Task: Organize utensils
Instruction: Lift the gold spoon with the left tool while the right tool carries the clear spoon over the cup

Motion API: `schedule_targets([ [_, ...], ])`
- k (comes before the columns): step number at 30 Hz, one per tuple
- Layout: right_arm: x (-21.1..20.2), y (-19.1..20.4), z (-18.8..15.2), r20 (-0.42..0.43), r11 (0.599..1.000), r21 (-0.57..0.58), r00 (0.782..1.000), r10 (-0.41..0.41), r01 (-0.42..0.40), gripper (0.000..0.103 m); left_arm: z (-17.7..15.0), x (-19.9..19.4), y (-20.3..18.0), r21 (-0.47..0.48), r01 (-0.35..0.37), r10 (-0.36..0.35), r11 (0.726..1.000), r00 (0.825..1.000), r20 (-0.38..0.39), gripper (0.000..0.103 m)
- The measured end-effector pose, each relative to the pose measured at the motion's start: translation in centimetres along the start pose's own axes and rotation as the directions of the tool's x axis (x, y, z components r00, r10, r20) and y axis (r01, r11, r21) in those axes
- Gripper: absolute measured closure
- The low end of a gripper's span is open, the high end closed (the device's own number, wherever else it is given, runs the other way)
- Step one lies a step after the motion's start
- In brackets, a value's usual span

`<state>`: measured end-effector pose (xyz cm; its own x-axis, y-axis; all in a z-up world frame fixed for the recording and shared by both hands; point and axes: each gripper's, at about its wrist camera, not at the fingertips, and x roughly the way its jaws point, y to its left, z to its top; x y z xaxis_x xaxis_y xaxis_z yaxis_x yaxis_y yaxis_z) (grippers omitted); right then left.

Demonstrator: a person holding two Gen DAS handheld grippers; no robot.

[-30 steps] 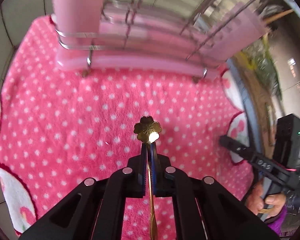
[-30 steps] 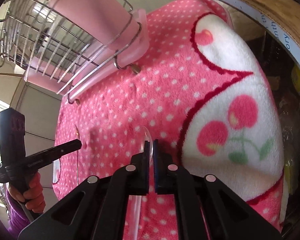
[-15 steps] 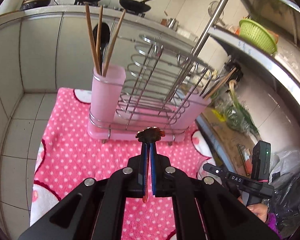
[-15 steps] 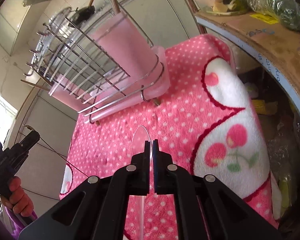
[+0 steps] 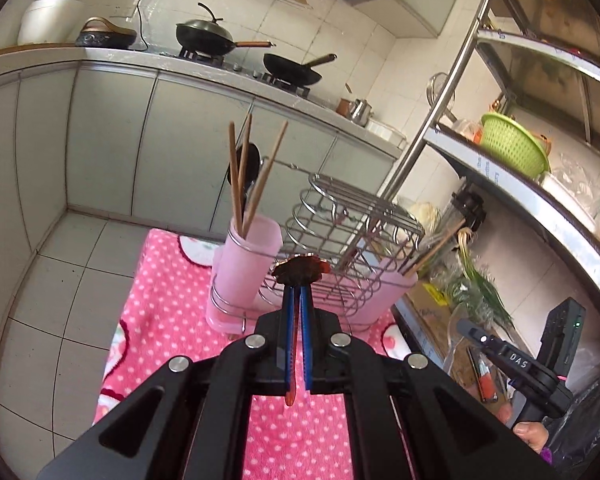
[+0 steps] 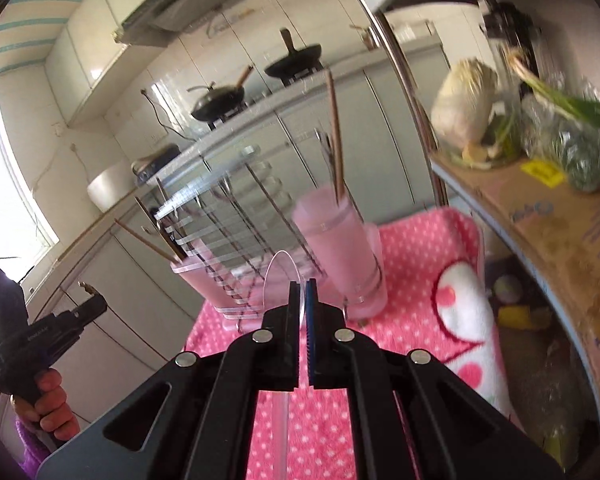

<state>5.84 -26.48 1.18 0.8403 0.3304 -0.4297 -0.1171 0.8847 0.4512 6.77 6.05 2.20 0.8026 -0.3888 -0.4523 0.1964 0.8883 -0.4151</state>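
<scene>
Left gripper (image 5: 298, 292), lower centre of the left wrist view: jaws closed on a gold utensil (image 5: 300, 270), its flower-shaped end standing just above the fingertips, its thin shank running down between the blue pads.

Right gripper (image 6: 303, 288), lower centre of the right wrist view: jaws closed on a clear plastic spoon (image 6: 280, 276); the bowl rises up-left of the fingertips, the handle passes down between the pads. Seen also at lower right of the left wrist view, lettered "DAS".

Pink polka-dot towel (image 5: 172, 292): beneath both grippers.

Wire dish rack (image 5: 352, 220): on the towel, beyond the fingertips, centre frame.

Pink utensil cup (image 5: 248, 260): at the rack's left end in the left wrist view, holding upright wooden chopsticks (image 5: 240, 176).

Cardboard box (image 6: 560, 232): right of the right wrist view, print blurred, unreadable.
</scene>
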Motion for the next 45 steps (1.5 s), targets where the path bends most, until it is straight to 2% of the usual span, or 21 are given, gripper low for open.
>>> schedule_targets([
  [8, -1.6, 1.8, 4.9, 0.169, 0.999, -0.045, 0.986, 0.010, -0.002, 0.100, 2.8, -1.7, -0.8, 0.025, -0.025, 0.023, 0.999, 0.996, 0.082, 0.100],
  [16, -1.8, 3.0, 8.8, 0.335, 0.993, -0.102, 0.942, -0.027, 0.065, 0.100, 7.1, -2.3, -1.8, 0.041, -0.056, 0.048, 0.998, 0.982, 0.181, 0.100],
  [19, -1.5, 3.5, 9.6, 0.394, 0.987, -0.126, 0.918, -0.041, 0.098, 0.100, 8.4, -2.1, -1.9, 0.045, -0.072, 0.061, 0.996, 0.976, 0.209, 0.100],
  [22, -0.9, 3.8, 10.1, 0.447, 0.979, -0.150, 0.893, -0.056, 0.136, 0.100, 9.4, -1.6, -2.0, 0.048, -0.095, 0.081, 0.994, 0.969, 0.235, 0.100],
  [32, 2.4, 4.1, 10.4, 0.574, 0.947, -0.212, 0.815, -0.079, 0.241, 0.100, 10.7, 2.3, -2.1, 0.062, -0.133, 0.113, 0.989, 0.960, 0.255, 0.100],
  [42, 4.9, 3.3, 8.3, 0.610, 0.934, -0.225, 0.788, -0.088, 0.279, 0.100, 8.1, 5.5, -0.7, 0.038, -0.140, 0.128, 0.989, 0.967, 0.221, 0.100],
  [45, 5.4, 3.5, 7.8, 0.608, 0.924, -0.249, 0.789, -0.085, 0.292, 0.100, 7.5, 6.2, -0.5, 0.037, -0.143, 0.133, 0.989, 0.970, 0.205, 0.100],
])
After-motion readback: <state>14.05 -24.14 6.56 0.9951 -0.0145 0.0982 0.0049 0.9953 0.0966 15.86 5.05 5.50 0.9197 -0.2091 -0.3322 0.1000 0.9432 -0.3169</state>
